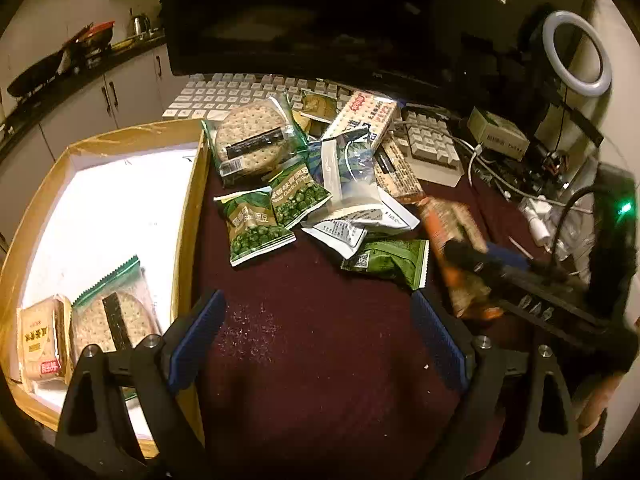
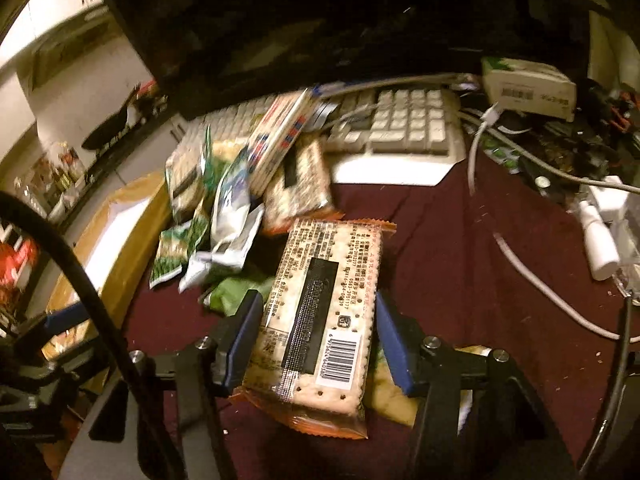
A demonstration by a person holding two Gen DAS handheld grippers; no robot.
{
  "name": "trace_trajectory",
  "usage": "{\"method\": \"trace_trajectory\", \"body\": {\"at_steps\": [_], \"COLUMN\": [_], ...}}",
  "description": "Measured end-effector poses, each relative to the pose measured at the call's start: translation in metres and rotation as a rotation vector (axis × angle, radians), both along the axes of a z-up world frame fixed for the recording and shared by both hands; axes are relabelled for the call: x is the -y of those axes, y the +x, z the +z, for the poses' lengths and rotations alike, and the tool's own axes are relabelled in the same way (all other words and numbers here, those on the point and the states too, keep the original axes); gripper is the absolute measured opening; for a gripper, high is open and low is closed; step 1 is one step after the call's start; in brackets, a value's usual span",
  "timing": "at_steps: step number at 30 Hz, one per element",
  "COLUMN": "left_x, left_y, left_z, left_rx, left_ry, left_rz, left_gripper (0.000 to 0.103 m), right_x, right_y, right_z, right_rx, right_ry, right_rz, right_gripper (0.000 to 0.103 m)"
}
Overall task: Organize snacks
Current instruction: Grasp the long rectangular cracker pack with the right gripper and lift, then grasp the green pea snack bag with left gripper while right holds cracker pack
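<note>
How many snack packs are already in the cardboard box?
2. A small tan cracker pack sits in the cardboard box's near corner, and a green-edged round cracker pack lies right beside it. The left gripper may hide others.

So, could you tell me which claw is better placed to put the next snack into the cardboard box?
The right claw: it already clamps the orange cracker pack. The left claw is open and empty, though nearer the box.

- A cardboard box [image 1: 188, 216] lay left of the snack pile [image 1: 320, 184].
- Two packets [image 1: 116, 320] sat inside the box.
- A keyboard [image 1: 240, 92] lay behind the pile, under a monitor [image 1: 300, 16].
</note>
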State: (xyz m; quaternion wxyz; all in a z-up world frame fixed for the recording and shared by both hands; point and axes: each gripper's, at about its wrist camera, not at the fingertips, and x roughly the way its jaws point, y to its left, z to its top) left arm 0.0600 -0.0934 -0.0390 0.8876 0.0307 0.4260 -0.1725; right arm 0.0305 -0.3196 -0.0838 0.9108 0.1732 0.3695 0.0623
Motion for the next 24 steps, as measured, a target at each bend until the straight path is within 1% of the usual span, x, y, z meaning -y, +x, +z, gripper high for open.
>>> {"method": "trace_trajectory", "body": {"at_steps": [3, 7, 8, 10, 13, 15, 17, 19, 21, 22, 24], "left_x": [0.008, 0.022, 0.025, 0.037, 0.058, 0.071, 0.081, 0.087, 0.090, 0.089, 0.088], "left_y": [0.000, 0.000, 0.000, 0.001, 0.008, 0.015, 0.020, 0.026, 0.032, 0.035, 0.041], "left_z": [-0.003, -0.006, -0.006, -0.008, -0.014, -0.021, -0.029, -0.037, -0.045, -0.048, -0.047], "left_rx": [0.008, 0.026, 0.032, 0.042, 0.035, 0.025, 0.024, 0.023, 0.010, 0.006, -0.001], "left_ry": [0.025, 0.069, 0.075, 0.095, 0.114, 0.149, 0.194, 0.233, 0.266, 0.272, 0.251], "left_rz": [-0.010, -0.043, -0.056, -0.114, -0.237, -0.292, -0.333, -0.342, -0.329, -0.309, -0.285], "left_gripper": [0.093, 0.093, 0.093, 0.093, 0.093, 0.088, 0.085, 0.085, 0.085, 0.085, 0.085], "right_x": [0.004, 0.001, 0.003, 0.008, 0.015, 0.022, 0.027, 0.031, 0.031, 0.031, 0.029], "right_y": [0.002, 0.000, -0.001, -0.002, -0.007, -0.009, -0.008, -0.008, -0.008, -0.007, -0.006], "right_z": [-0.004, -0.004, -0.003, 0.000, 0.004, 0.004, 0.003, 0.003, 0.003, 0.003, 0.004], "right_rx": [0.008, 0.020, 0.031, 0.049, 0.073, 0.076, 0.066, 0.064, 0.061, 0.059, 0.061], "right_ry": [0.031, 0.022, 0.036, 0.060, 0.067, 0.085, 0.108, 0.121, 0.119, 0.118, 0.113], "right_rz": [0.000, 0.000, -0.002, -0.016, -0.065, -0.086, -0.097, -0.102, -0.110, -0.110, -0.104], "right_gripper": [0.055, 0.055, 0.054, 0.053, 0.053, 0.052, 0.052, 0.051, 0.051, 0.050, 0.050]}}
